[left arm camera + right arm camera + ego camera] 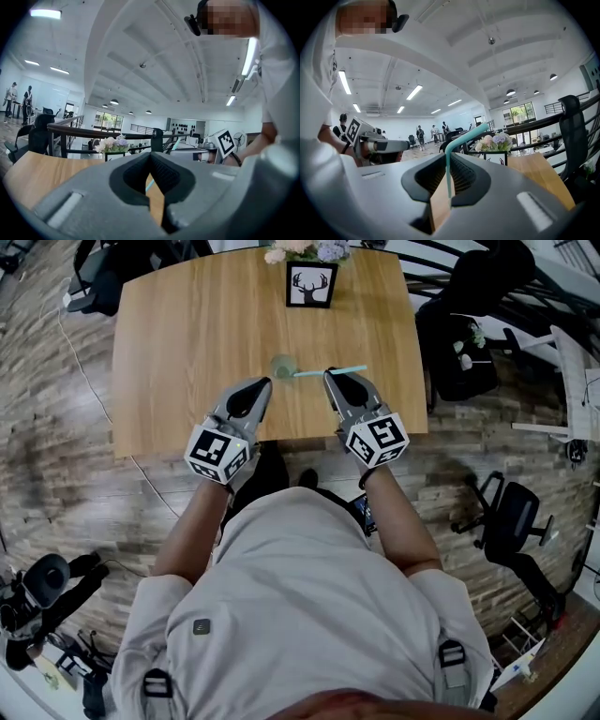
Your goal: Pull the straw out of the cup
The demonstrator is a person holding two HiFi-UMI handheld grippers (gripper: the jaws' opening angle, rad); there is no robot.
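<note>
A clear greenish cup stands on the wooden table, near its front edge. A teal bendy straw lies almost level above the table, its left end close to the cup's rim; whether that end is inside the cup I cannot tell. My right gripper is shut on the straw. In the right gripper view the straw runs up between the pads and bends away to the right, with the right gripper pinching it. My left gripper sits just left of the cup. Its tips meet with nothing seen between them.
At the table's far edge stand a framed deer picture and flowers. Black office chairs and dark furniture crowd the right side. A black railing runs behind the table, with people far off.
</note>
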